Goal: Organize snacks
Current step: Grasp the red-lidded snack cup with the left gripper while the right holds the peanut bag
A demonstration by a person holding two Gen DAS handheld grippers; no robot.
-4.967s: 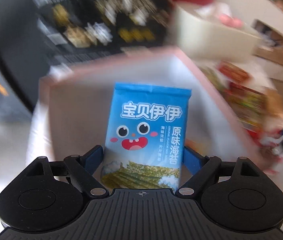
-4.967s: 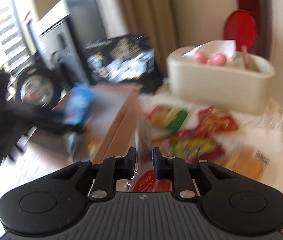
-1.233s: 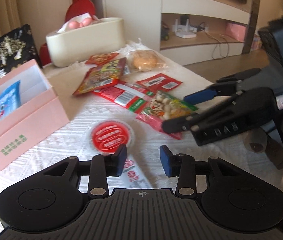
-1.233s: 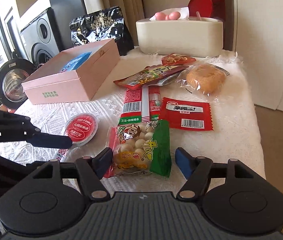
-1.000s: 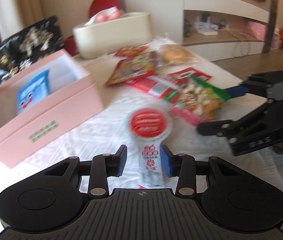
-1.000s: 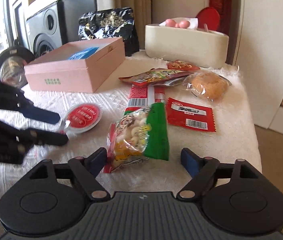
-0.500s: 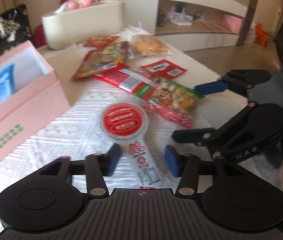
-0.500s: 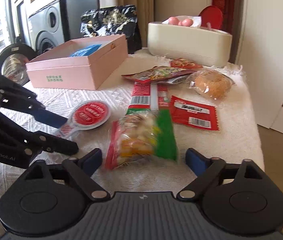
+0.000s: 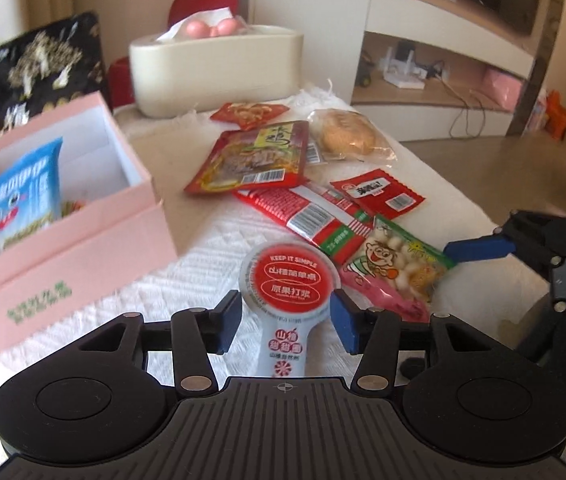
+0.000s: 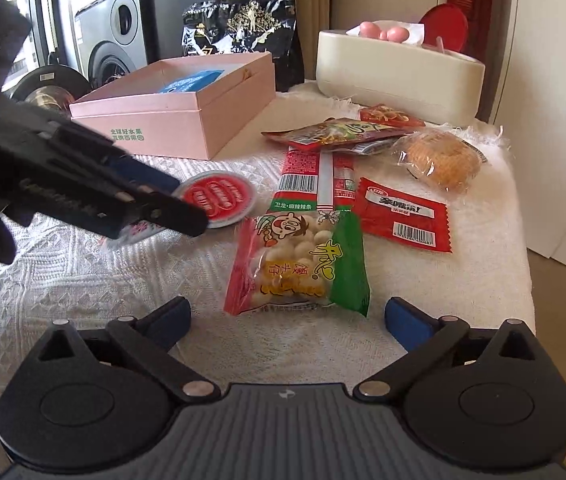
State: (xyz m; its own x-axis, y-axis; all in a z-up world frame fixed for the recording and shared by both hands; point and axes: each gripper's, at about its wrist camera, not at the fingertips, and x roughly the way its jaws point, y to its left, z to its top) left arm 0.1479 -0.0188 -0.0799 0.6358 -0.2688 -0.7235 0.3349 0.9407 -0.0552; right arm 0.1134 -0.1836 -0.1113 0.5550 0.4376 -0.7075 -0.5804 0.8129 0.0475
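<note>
A round cup with a red lid and a long white tab (image 9: 289,280) lies on the white cloth. My left gripper (image 9: 287,320) straddles it, and its blue pads are closing at the cup's rim; I see no firm press. A bag of small round puffs (image 10: 297,264), red and green at its edges, lies just ahead of my right gripper (image 10: 289,318). That gripper's jaws are opening very wide with nothing between them. The pink box (image 9: 83,248) at the left holds a blue seaweed packet (image 9: 23,196).
Beyond the puffs lie a long red strip pack (image 10: 315,184), a small red sachet (image 10: 403,216), a wrapped bun (image 10: 439,160) and two more red packets. A cream tissue box (image 10: 399,76) and a black bag (image 10: 239,28) stand at the back. The table edge drops off on the right.
The seaweed packet I held over the pink box now lies inside it. My left gripper has slid up around the red-lidded cup. My right jaws have spread wider in front of the puffs.
</note>
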